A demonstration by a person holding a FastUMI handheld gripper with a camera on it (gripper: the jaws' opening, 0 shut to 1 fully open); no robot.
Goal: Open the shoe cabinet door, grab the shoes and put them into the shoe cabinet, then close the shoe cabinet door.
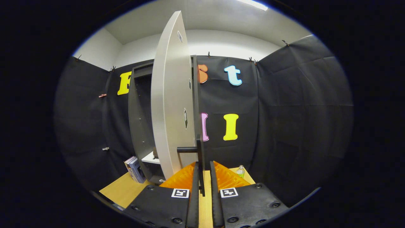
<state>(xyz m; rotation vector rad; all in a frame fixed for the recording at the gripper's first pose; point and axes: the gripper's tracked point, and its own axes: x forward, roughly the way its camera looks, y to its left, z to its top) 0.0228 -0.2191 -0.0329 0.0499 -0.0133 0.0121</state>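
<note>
The shoe cabinet (139, 126) is a tall dark box standing on the wooden table, with its inside open to view. Its pale door (171, 104) is swung wide and faces me almost edge-on. A dark bar handle (186, 149) sticks out low on the door. The door's dark edge (200, 158) runs down between my fingers just below the handle. My gripper (204, 171) is closed to a narrow gap around that edge. A small brown thing (155, 154) rests on a white shelf inside, mostly hidden by the door.
Several books (134, 169) lean against the cabinet's left foot. A small clear bottle (240, 171) stands at the back right of the wooden table (118, 190). Black cloth walls close in on the left, back and right.
</note>
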